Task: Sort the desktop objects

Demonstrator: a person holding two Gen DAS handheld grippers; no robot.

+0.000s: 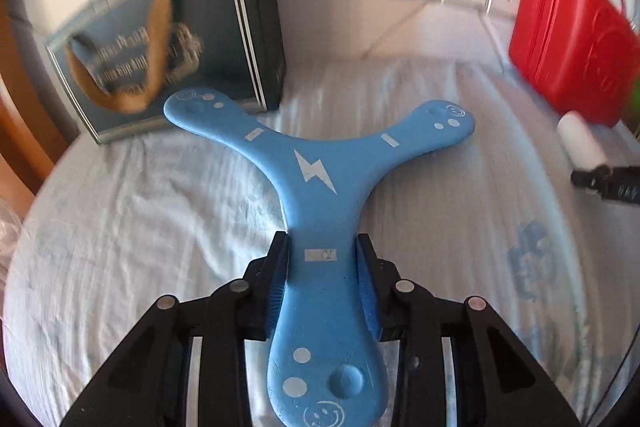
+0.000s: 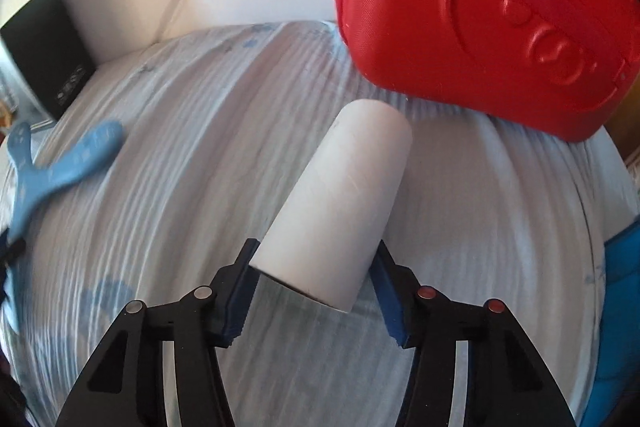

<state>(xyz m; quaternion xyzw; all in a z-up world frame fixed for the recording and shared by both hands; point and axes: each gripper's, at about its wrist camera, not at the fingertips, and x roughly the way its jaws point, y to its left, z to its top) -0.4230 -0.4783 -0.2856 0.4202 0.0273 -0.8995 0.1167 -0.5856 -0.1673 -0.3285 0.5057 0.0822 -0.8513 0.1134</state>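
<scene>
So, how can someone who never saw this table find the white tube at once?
Start at the big red case standing by the wall. Just in front of it, above the pale cloth, the white tube sits between the fingers of the right tool. It is the only plain white cylinder; the boomerang is blue and flat.

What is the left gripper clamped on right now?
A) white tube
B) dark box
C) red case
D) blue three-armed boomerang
D: the left gripper has both pads pressed against one arm of the blue three-armed boomerang; the white tube sits between the right gripper's fingers.
</scene>
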